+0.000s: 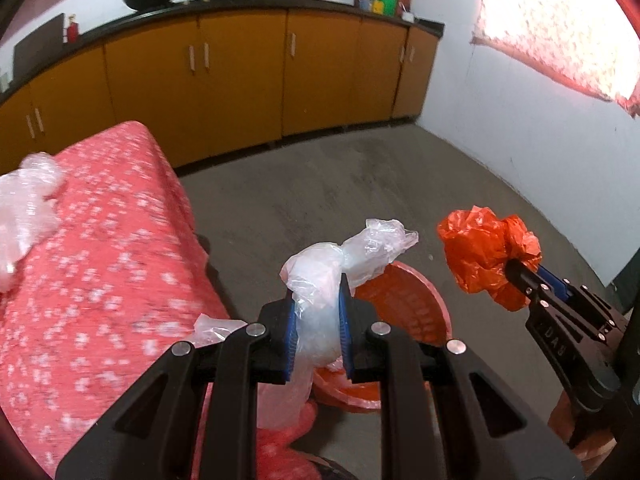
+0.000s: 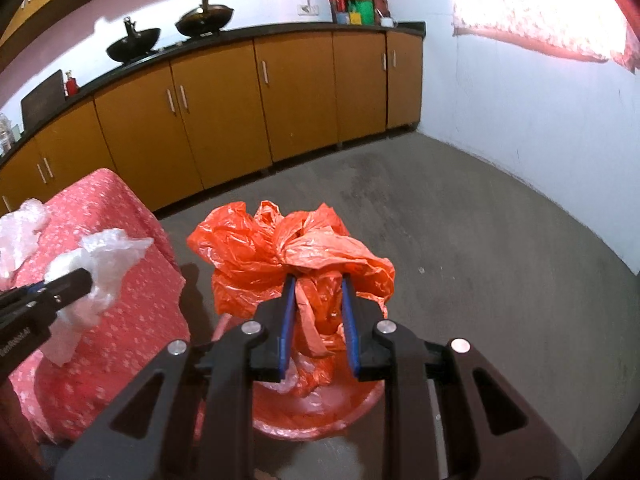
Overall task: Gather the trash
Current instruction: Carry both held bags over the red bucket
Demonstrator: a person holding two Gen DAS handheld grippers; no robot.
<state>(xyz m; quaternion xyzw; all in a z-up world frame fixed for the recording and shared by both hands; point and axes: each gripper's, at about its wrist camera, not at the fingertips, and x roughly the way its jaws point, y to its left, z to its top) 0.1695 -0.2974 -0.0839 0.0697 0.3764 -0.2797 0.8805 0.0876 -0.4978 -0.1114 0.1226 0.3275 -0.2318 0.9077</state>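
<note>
The left gripper [image 1: 318, 304] squeezes a clear plastic bag [image 1: 320, 276] and the right gripper [image 2: 319, 300] squeezes a crumpled orange bag [image 2: 288, 256], both up above the red bin [image 2: 360, 404] on the floor.

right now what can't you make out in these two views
- Red bin: in the right wrist view the right tongs and their orange plastic bag cover most of its inside; in the left wrist view the left tongs and their clear plastic bag hide its near side.
- Clear plastic wrap on the red cloth: blurred and cut off by the left edge.
- Countertop items: too small to identify.
</note>
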